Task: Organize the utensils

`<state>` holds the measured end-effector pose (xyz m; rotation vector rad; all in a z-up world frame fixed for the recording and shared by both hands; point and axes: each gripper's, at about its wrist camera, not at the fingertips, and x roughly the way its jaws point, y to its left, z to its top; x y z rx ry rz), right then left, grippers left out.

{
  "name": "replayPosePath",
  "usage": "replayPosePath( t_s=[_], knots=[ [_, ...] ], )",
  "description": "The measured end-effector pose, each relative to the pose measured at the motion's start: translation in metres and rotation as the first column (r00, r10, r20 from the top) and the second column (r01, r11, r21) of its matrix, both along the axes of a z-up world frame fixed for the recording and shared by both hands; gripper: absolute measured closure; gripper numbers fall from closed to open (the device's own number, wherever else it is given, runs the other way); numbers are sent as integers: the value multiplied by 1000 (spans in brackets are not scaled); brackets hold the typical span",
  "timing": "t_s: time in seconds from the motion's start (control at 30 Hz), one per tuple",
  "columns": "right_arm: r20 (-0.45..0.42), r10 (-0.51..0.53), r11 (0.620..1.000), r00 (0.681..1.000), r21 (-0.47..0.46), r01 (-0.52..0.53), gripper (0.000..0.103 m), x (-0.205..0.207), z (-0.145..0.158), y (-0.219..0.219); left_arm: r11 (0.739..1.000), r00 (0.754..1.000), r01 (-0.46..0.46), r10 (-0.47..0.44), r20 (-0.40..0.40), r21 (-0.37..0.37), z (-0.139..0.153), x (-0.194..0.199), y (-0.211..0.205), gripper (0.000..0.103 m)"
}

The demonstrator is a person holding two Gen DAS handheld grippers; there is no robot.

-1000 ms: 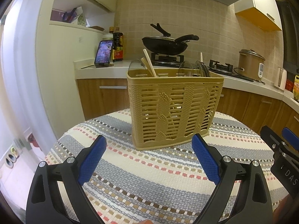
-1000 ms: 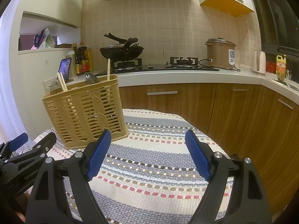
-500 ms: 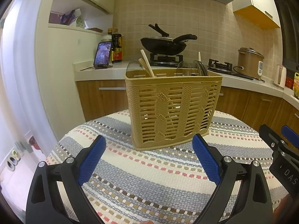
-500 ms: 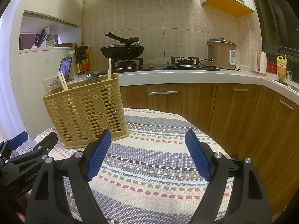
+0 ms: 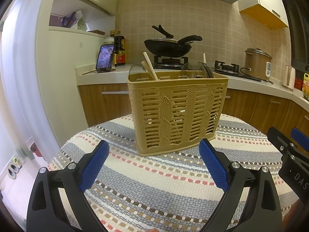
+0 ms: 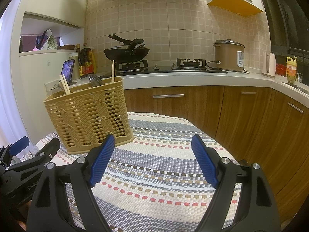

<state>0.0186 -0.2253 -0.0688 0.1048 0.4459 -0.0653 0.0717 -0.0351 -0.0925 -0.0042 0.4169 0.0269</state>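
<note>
A tan slatted utensil basket point(image 5: 177, 114) point(image 6: 88, 116) stands upright on a striped woven tablecloth point(image 5: 154, 183). Wooden chopsticks point(image 5: 149, 65) point(image 6: 64, 84) lean out at its left end, clear spoon bowls point(image 5: 200, 70) poke above the rim, and one pale stick point(image 6: 112, 71) rises at its right end. My left gripper point(image 5: 153, 161) is open just in front of the basket, nothing between its blue pads. My right gripper point(image 6: 152, 158) is open too, empty, to the right of the basket over bare cloth.
Behind the table runs a kitchen counter point(image 6: 193, 77) with a black wok point(image 5: 168, 45) on a gas stove, a rice cooker point(image 6: 228, 55), a propped phone point(image 5: 105, 58) and sauce bottles. Wooden cabinets point(image 6: 241, 112) stand close on the right. The table edge drops off at left.
</note>
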Motion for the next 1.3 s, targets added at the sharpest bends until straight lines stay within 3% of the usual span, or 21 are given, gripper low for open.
replayPosePath(
  t_s=[1.23, 1.3],
  knots=[
    [-7, 0, 1000, 1000, -5, 0, 24, 1, -1, 2, 1000, 1000, -21, 21, 5, 22, -1, 1, -1, 11],
    [-6, -1, 1000, 1000, -5, 1, 24, 1, -1, 2, 1000, 1000, -13, 13, 2, 15, 0, 1, 0, 7]
  ],
)
